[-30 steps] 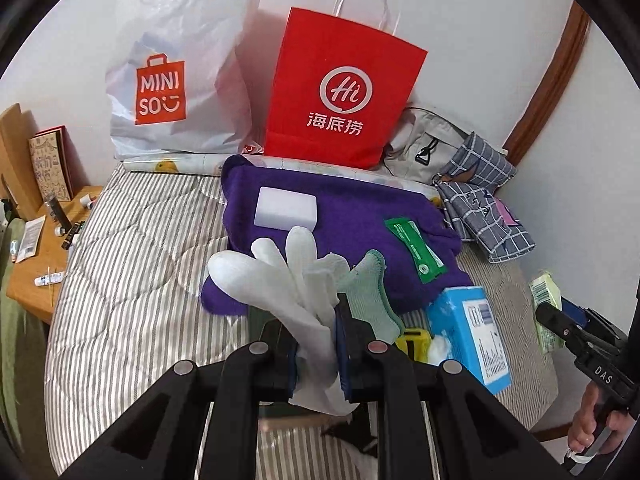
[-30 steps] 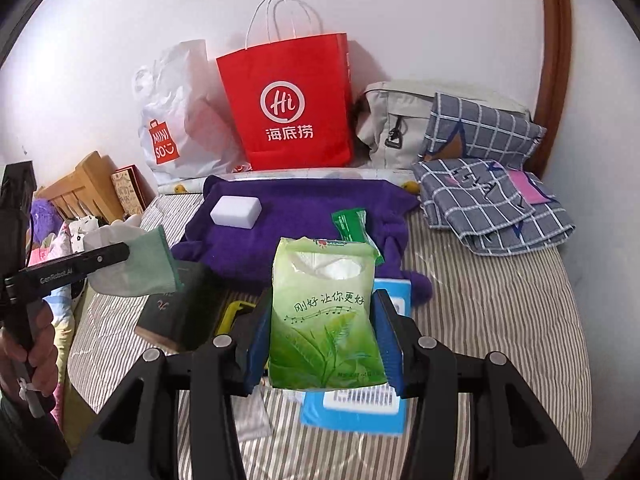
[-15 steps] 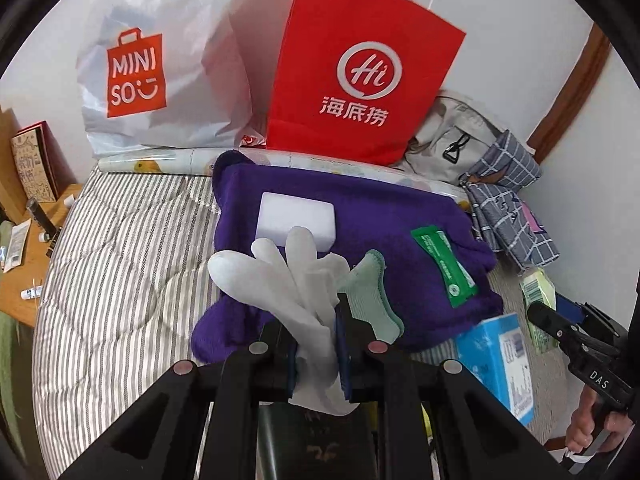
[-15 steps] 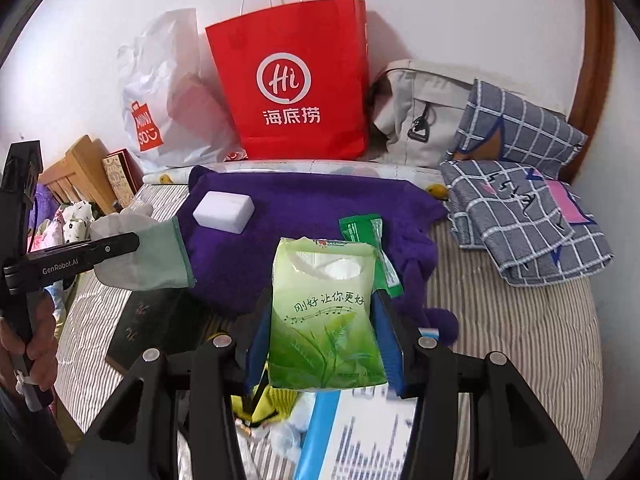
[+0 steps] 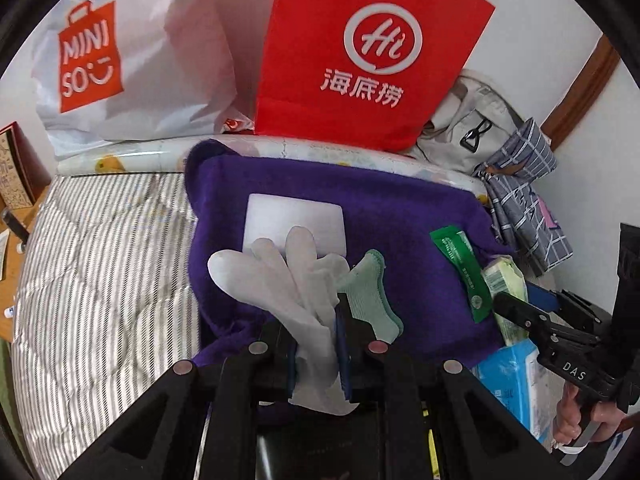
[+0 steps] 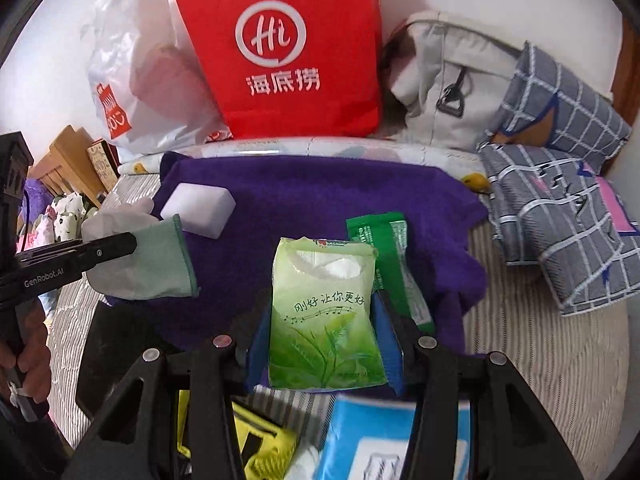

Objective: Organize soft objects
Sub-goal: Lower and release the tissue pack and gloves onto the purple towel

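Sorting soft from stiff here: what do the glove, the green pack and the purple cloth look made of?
Glove: matte white knit fabric with a green ribbed cuff, drooping limp.
Green pack: glossy printed plastic film, puffy, likely tissues.
Purple cloth: fuzzy, towel-like pile, probably terry or fleece.

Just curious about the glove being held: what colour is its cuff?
Pale green, on a white glove; the cuff shows best in the right wrist view.

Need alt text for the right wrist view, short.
The right tool grips a green tissue pack above a purple towel on a striped bed. On the left, the left tool holds a white glove; a red paper bag stands behind.
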Demonstrator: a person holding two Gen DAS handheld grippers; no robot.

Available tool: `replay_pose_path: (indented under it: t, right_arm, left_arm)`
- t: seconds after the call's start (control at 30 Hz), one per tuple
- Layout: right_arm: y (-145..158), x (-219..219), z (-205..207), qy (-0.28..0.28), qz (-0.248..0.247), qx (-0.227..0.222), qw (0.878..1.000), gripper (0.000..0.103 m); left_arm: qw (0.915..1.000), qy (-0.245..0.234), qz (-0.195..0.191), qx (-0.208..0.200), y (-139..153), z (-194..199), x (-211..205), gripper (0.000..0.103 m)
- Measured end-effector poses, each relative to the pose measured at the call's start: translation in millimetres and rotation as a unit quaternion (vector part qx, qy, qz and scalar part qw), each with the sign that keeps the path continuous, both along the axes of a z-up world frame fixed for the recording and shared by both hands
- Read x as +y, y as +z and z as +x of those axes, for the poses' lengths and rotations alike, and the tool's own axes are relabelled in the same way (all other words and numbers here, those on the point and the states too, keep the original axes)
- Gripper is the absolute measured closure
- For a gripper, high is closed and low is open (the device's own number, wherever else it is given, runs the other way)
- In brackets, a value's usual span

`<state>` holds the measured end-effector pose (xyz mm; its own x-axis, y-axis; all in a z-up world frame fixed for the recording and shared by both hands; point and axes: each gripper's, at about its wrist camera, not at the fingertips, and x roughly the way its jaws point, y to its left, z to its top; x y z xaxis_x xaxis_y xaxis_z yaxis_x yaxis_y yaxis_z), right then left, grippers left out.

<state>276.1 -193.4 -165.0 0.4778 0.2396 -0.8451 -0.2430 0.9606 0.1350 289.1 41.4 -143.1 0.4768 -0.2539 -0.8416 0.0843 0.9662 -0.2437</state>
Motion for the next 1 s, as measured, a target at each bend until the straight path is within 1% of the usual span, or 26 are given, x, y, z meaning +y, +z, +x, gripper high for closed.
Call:
replay_pose_path:
  t: [0.1, 0.23, 0.33, 0.4, 0.43, 0.47, 0.5, 0.53, 0.57, 0.6, 0.63, 0.73, 0.9, 1.0]
  right_arm:
    - [-10.6, 5.5, 8.1, 0.002, -0.004, 0.012, 1.000, 0.056]
    - [-26.7, 9.7, 18.4, 0.002, -0.001, 0.041, 0.999, 0.055]
    - [-33.4, 11.1, 22.7, 0.001, -0.002, 0.052, 0.999, 0.055]
    - [-37.5, 13.4, 25.5, 0.004, -0.007, 0.062, 0.998, 0.055]
    - [-38.7, 14.9, 26.4, 0.007, -0.011, 0.064, 0.998, 0.054]
    - [-39.3, 16.6, 27.2, 0.012, -0.015, 0.066, 0.998, 0.052]
    - [-39.4, 17.7, 27.8, 0.015, -0.018, 0.067, 0.998, 0.046]
    - [-38.6, 18.7, 27.8, 0.015, -0.021, 0.064, 0.998, 0.043]
    - [-37.2, 19.1, 27.8, 0.015, -0.023, 0.059, 0.998, 0.036]
    - [-34.7, 19.0, 26.5, 0.015, -0.023, 0.051, 0.998, 0.033]
    - [-31.8, 18.4, 24.9, 0.014, -0.022, 0.043, 0.999, 0.032]
    - [-20.2, 15.6, 16.7, 0.011, -0.010, 0.022, 1.000, 0.032]
    - [1.3, 17.4, -13.6, 0.016, -0.007, -0.019, 1.000, 0.032]
    - [6.3, 20.8, -36.9, 0.028, 0.001, -0.022, 0.999, 0.032]
  left_arm:
    - [1.0000, -0.003, 0.005, 0.008, -9.8, 5.1, -1.4, 0.087]
    - [0.9998, -0.006, 0.003, 0.016, -18.8, 8.6, -0.9, 0.087]
    - [0.9998, -0.006, 0.003, 0.020, -22.3, 10.8, 0.7, 0.084]
    - [0.9997, -0.007, -0.001, 0.023, -24.2, 12.5, 1.4, 0.080]
    - [0.9997, -0.006, 0.000, 0.024, -24.7, 12.8, 1.8, 0.074]
    - [0.9997, -0.002, 0.000, 0.024, -24.8, 12.8, 2.8, 0.067]
    - [0.9997, 0.002, -0.002, 0.023, -24.8, 13.5, 3.9, 0.062]
    - [0.9997, 0.006, -0.007, 0.022, -24.4, 13.6, 5.2, 0.052]
    - [0.9996, 0.008, -0.015, 0.021, -23.6, 13.5, 7.4, 0.041]
    - [0.9995, 0.009, -0.020, 0.020, -23.0, 14.0, 8.2, 0.035]
    - [0.9995, 0.011, -0.024, 0.018, -22.0, 13.4, 9.6, 0.031]
    - [0.9995, 0.016, -0.023, 0.015, -18.0, 10.4, 11.4, 0.031]
    - [0.9990, 0.018, -0.040, 0.005, -11.1, 0.6, 16.9, 0.031]
    - [0.9987, 0.021, -0.046, 0.002, -7.5, -6.7, 20.3, 0.031]
